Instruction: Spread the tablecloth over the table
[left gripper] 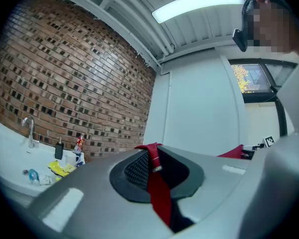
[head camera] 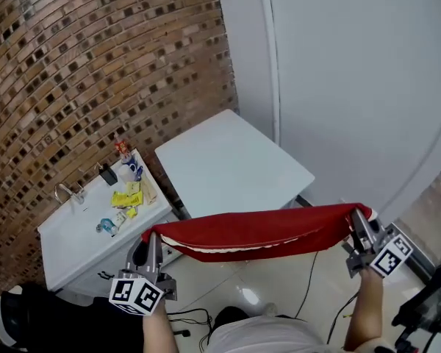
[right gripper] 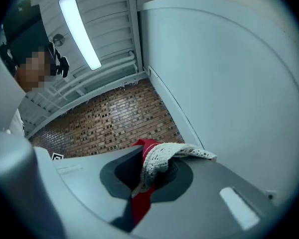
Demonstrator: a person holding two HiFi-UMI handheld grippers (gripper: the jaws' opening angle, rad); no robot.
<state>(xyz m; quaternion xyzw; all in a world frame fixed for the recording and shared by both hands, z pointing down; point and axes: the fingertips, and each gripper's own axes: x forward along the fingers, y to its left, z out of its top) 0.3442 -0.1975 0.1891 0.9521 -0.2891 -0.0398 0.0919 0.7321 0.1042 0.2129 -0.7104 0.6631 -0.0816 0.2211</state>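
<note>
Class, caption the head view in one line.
Red tablecloth stretched between left gripper and right gripper, near the white table.

Tablecloth (head camera: 264,230): red, edged in white lace along the lower hem. Hung in the air as a long, slightly sagging band across the lower centre of the head view, running from lower left to right. Pinched at both ends, bunched there into narrow folds.

Table (head camera: 231,164): white, rectangular. Stood at frame centre, just above the band. Not yet covered.
</note>
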